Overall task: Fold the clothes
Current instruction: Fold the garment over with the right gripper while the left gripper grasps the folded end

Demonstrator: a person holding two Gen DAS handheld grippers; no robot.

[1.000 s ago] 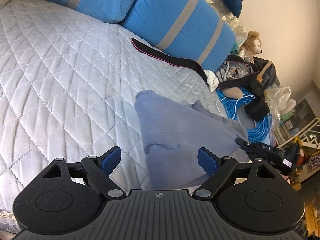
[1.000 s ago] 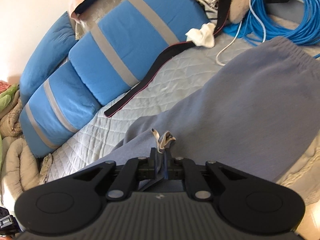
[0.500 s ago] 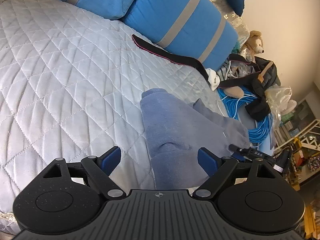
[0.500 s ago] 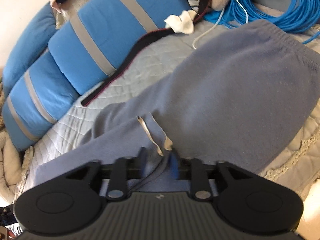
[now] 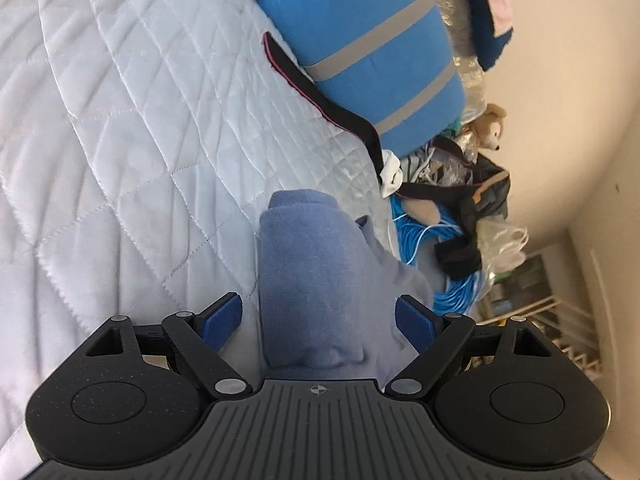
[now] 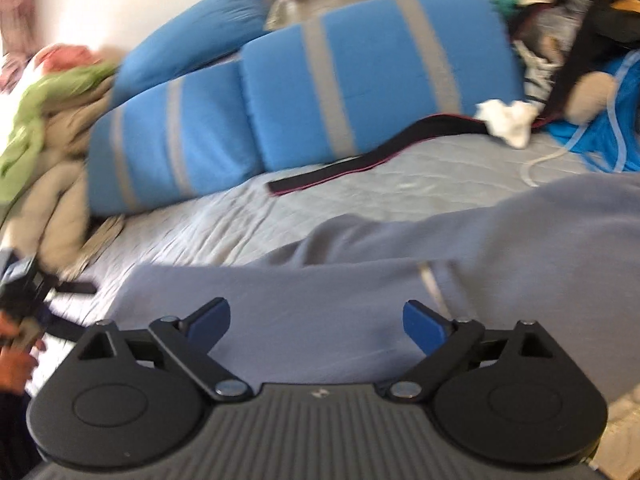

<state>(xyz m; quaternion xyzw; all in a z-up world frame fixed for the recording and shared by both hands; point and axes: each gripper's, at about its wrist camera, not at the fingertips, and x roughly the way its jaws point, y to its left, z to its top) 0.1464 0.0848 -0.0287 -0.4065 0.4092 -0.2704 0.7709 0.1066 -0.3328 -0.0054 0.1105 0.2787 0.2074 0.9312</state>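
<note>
Grey-blue sweatpants (image 5: 316, 280) lie on the quilted bed cover (image 5: 132, 152), one leg running away from the left wrist camera. My left gripper (image 5: 318, 322) hangs open low over that leg, its blue pads either side of the cloth and clear of it. In the right wrist view the sweatpants (image 6: 360, 292) spread across the foreground with a pale drawstring (image 6: 430, 284) showing. My right gripper (image 6: 316, 320) stands over them with its jaws opening wide; the cloth lies below them and the pads do not press it.
Blue cushions with grey stripes (image 6: 360, 92) line the far side of the bed, a black strap (image 6: 360, 160) in front of them. A blue cable coil (image 5: 424, 236), dark bag and teddy bear (image 5: 490, 124) crowd one end. A person's hand (image 6: 16, 364) shows at the left edge.
The right gripper let go of the sweatpants' waistband and opened wide while rolling. The left gripper sank and moved in over the trouser leg, still open.
</note>
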